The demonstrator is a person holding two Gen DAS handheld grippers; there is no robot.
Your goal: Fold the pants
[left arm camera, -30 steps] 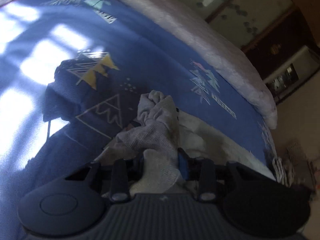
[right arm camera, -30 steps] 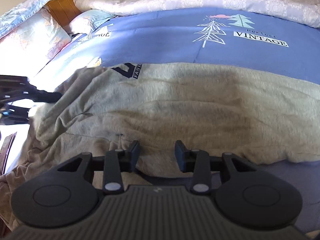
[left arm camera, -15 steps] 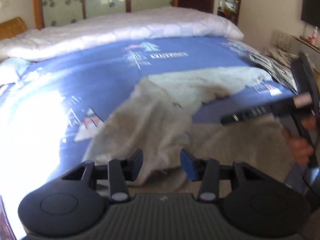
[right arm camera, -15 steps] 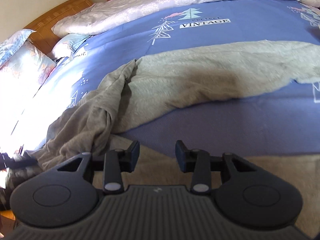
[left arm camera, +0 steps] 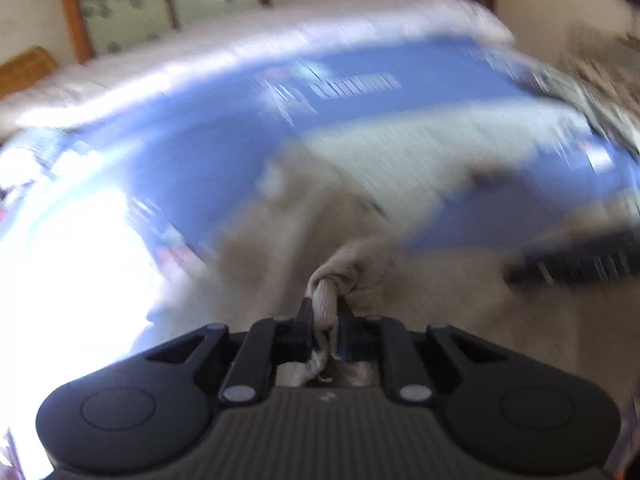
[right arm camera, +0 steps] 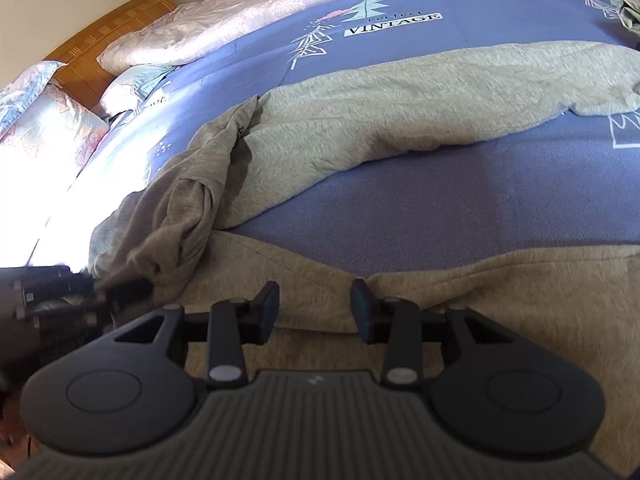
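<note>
Pants (right arm camera: 400, 120) lay unfolded across our bed (right arm camera: 480, 200); left gripper (left arm camera: 323, 322) pinched bunched fabric, right gripper (right arm camera: 316, 308) hung spread, folding barely begun.

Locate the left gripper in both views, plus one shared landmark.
Left wrist view: left gripper bottom centre, shut on a bunch of the grey pants.
Right wrist view: same gripper at the far left edge, pinching the pants' bunched end.
Shared landmark: the VINTAGE print on the blue bedspread.

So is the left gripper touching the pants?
Touching. The left wrist view shows the left gripper with its jaws shut on a bunched fold of the pants.
</note>
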